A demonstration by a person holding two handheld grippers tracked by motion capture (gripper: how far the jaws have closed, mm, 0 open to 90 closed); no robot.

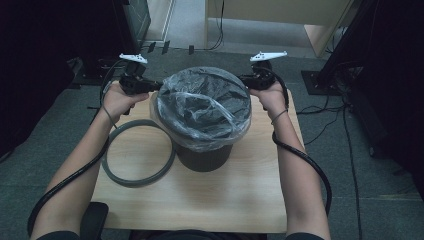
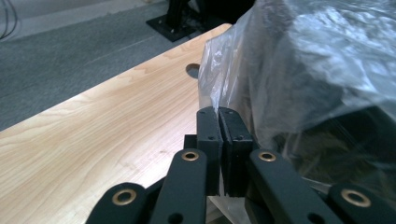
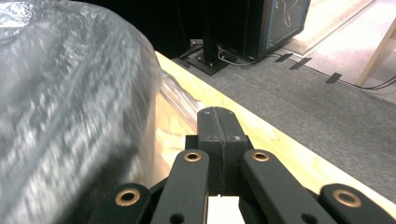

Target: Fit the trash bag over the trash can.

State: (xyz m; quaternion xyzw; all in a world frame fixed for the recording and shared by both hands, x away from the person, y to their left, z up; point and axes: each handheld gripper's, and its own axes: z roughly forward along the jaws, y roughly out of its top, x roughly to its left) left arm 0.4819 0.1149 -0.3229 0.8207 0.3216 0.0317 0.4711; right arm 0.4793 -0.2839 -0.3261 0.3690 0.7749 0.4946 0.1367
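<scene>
Both forearms are bare, each wrist ringed by a thin band. The left gripper (image 1: 159, 85) and right gripper (image 1: 242, 77) are matte black, each topped with a pale three-cornered plate and trailing a thick black cable. Up close, their flat linkage arms carry brass-coloured pivot bushings, and small screws dot the square jaw blocks

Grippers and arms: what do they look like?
Both grippers, left and right, are black, with flat jaws, linkage bars with brass-coloured pivots, and a white three-cornered plate on top. A thick black cable trails from each. Forearms bare; a thin band on each wrist.
</scene>
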